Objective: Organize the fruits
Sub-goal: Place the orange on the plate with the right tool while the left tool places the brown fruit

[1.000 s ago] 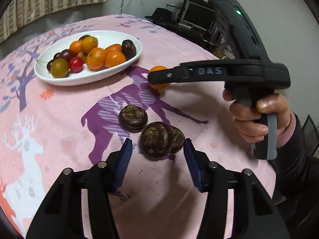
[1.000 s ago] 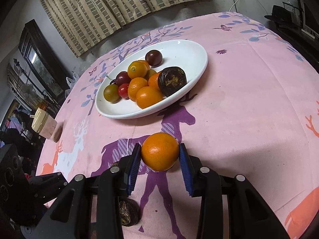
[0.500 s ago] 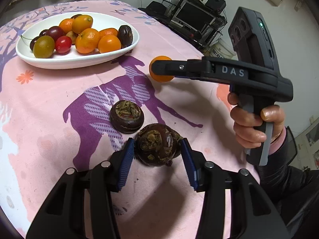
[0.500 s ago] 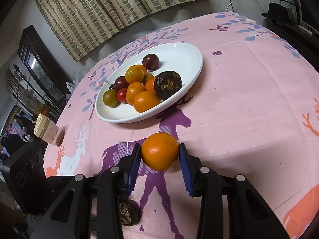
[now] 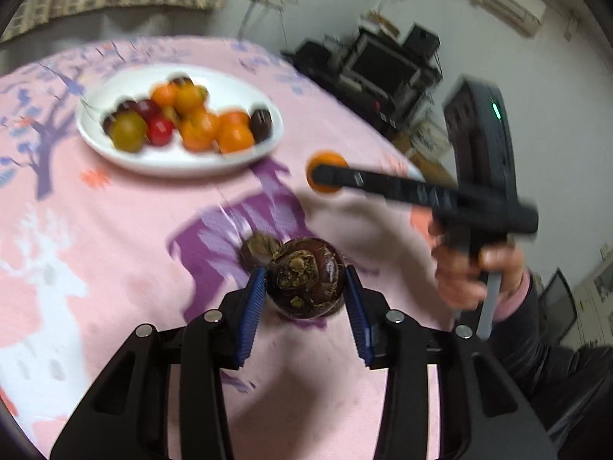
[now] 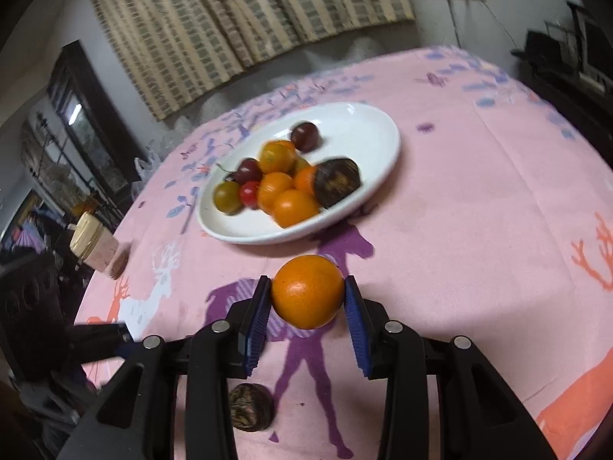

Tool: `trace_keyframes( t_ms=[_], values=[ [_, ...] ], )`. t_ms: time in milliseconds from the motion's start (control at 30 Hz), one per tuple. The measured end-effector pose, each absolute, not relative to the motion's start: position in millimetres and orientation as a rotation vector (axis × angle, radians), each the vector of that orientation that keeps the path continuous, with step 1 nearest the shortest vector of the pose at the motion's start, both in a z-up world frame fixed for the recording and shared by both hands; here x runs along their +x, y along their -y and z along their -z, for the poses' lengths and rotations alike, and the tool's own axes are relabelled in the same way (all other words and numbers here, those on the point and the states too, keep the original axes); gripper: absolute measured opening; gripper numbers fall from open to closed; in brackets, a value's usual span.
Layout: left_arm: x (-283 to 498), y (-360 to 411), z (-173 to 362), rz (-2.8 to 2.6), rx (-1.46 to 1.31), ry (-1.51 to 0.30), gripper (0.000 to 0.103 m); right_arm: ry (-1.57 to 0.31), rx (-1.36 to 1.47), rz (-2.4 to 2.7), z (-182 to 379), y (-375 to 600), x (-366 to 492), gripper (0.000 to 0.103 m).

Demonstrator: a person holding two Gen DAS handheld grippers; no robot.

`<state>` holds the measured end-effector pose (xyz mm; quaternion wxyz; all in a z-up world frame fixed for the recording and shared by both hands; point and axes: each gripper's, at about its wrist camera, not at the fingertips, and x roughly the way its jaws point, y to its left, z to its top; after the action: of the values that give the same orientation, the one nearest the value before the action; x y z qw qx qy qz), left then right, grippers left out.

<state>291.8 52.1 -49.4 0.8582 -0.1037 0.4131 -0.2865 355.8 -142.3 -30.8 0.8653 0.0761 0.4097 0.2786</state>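
My left gripper (image 5: 305, 299) is shut on a dark brown fruit (image 5: 305, 283), held above the pink tablecloth. Just behind it another dark brown fruit (image 5: 259, 250) lies on the cloth, and it shows again as the dark brown fruit (image 6: 251, 406) under the right gripper. My right gripper (image 6: 307, 304) is shut on an orange (image 6: 307, 291), lifted off the table. From the left wrist view the same orange (image 5: 325, 176) sits at the tip of the right gripper. The white oval plate (image 5: 95, 138) holds several oranges, tomatoes and one dark fruit; the plate (image 6: 367, 134) lies ahead of the right gripper.
A person's hand (image 5: 475, 272) grips the right tool's handle. A small jar with a pale lid (image 6: 94, 245) stands at the table's left edge. Dark furniture with a monitor (image 5: 387, 65) stands beyond the table. Striped curtains (image 6: 245, 15) hang behind.
The left gripper has closed on the dark brown fruit and lifted it off the cloth. The right gripper has risen with the orange. Both views are blurred by motion.
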Motion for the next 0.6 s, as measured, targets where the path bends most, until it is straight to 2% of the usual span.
trace_keyframes(
  t_ms=[133, 433, 467, 500, 533, 600],
  values=[
    [319, -63, 28, 0.524, -0.239, -0.813, 0.041, -0.775, 0.153, -0.595, 16, 130, 363, 0.039],
    [422, -66, 3, 0.24, -0.139, -0.72, 0.041, -0.702, 0.109, -0.537, 9, 94, 441, 0.039],
    [429, -68, 3, 0.21, -0.145, -0.723, 0.044, -0.69, 0.116, -0.531, 10, 93, 448, 0.041],
    [435, -73, 2, 0.177, -0.167, -0.732, 0.049, -0.685, 0.115, -0.523, 10, 94, 449, 0.059],
    [435, -78, 2, 0.157, -0.196, -0.738, 0.058, -0.68, 0.11, -0.513, 9, 94, 446, 0.065],
    [423, -87, -1, 0.148, -0.255, -0.722, 0.077, -0.663, 0.084, -0.535, 1, 98, 434, 0.067]
  ],
)
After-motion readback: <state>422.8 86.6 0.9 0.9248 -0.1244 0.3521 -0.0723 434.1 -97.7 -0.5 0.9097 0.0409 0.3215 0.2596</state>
